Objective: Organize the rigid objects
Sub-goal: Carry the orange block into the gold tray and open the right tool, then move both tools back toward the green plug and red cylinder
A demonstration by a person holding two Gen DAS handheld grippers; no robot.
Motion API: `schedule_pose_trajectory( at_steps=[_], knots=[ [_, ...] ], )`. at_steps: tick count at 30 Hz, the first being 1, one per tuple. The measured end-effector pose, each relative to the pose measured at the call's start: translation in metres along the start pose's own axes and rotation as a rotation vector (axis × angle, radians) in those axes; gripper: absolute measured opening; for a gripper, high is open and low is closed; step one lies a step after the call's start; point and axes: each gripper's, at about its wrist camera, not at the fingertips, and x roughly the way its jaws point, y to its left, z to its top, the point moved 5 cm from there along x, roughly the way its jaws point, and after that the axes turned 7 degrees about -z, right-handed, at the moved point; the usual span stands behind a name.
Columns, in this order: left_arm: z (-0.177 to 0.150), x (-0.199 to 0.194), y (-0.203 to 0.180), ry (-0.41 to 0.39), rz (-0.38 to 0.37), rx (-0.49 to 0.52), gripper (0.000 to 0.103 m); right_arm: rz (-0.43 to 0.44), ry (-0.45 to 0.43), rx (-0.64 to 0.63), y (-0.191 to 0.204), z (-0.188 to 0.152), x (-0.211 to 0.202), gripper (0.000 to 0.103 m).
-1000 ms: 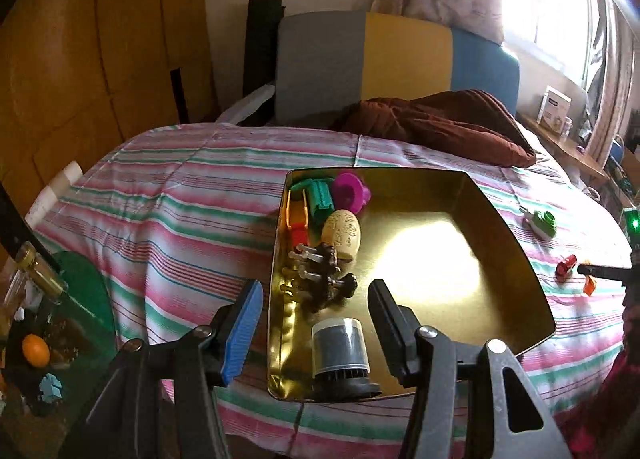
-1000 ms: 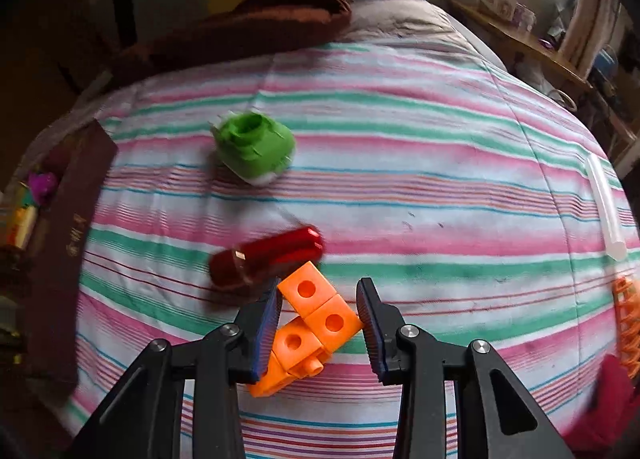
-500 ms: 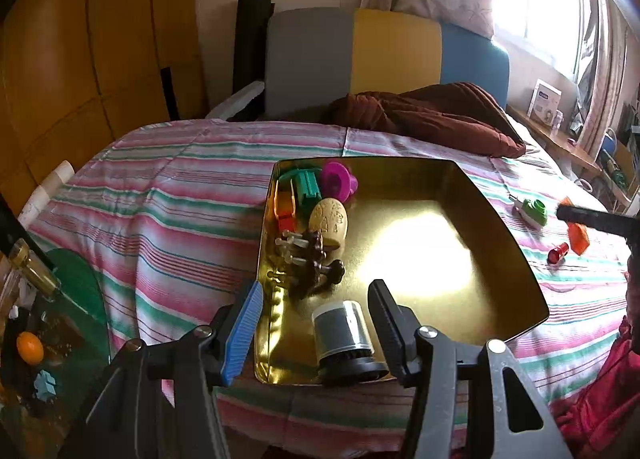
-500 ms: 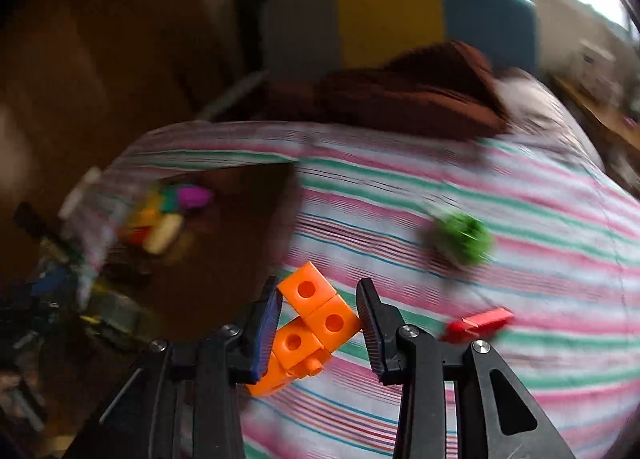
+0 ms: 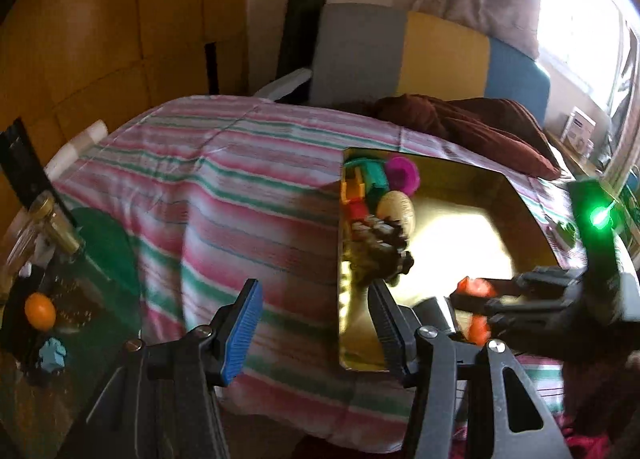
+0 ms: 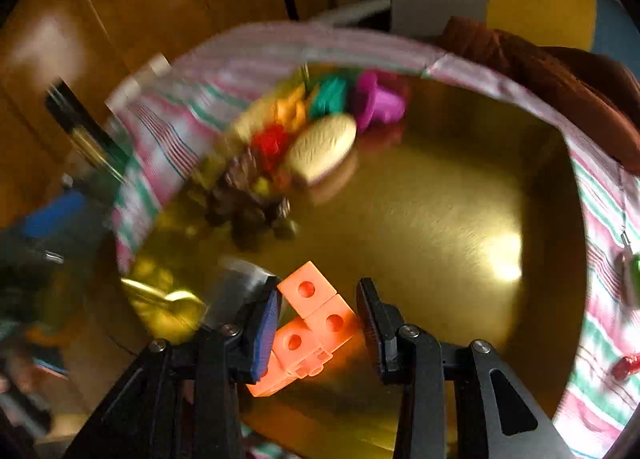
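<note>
Right gripper point(image 6: 318, 315) – tilted down – clamps orange blocks point(image 6: 310, 319) above gold tray point(image 6: 440, 219).

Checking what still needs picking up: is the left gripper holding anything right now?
No, the left gripper stands open with only the striped bedcover showing between its fingers.

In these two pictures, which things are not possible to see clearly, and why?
- Dark brown cluster of small pieces in the gold metal tray: right wrist view, motion blur.
- Grey cylinder: left wrist view, behind the left gripper.
- Orange block cluster: left wrist view, mostly covered by the right gripper.
</note>
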Motion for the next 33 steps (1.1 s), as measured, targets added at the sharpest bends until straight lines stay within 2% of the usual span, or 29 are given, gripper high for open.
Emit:
schedule_pose_trajectory(
  at_steps=[2,4,6,10,15,18,33],
  knots=[
    [-0.003,0.001,0.004,0.005,0.004,-0.01,0.055,0.041,0.035,-0.018,0.018,-0.005,0.013,0.025],
    [-0.005,0.002,0.007,0.007,0.003,-0.017,0.055,0.036,0.023,-0.038,0.031,-0.006,0.019,0.026],
    [-0.005,0.002,0.008,0.007,0.002,-0.017,0.055,0.068,0.024,-0.021,0.036,-0.005,0.02,0.028],
    [-0.006,0.003,0.008,0.008,-0.003,-0.017,0.055,0.074,0.005,-0.008,0.033,-0.004,0.017,0.046],
    [-0.005,0.002,0.007,0.007,-0.009,-0.019,0.055,0.078,-0.018,0.038,0.023,-0.002,0.007,0.049],
    [-0.004,0.0,0.005,0.003,-0.005,-0.012,0.055,0.081,-0.047,0.066,0.019,0.002,-0.002,0.054],
    [0.002,-0.014,-0.021,-0.027,-0.016,0.058,0.055,-0.033,-0.167,0.048,-0.003,0.0,-0.044,0.066]
  ],
)
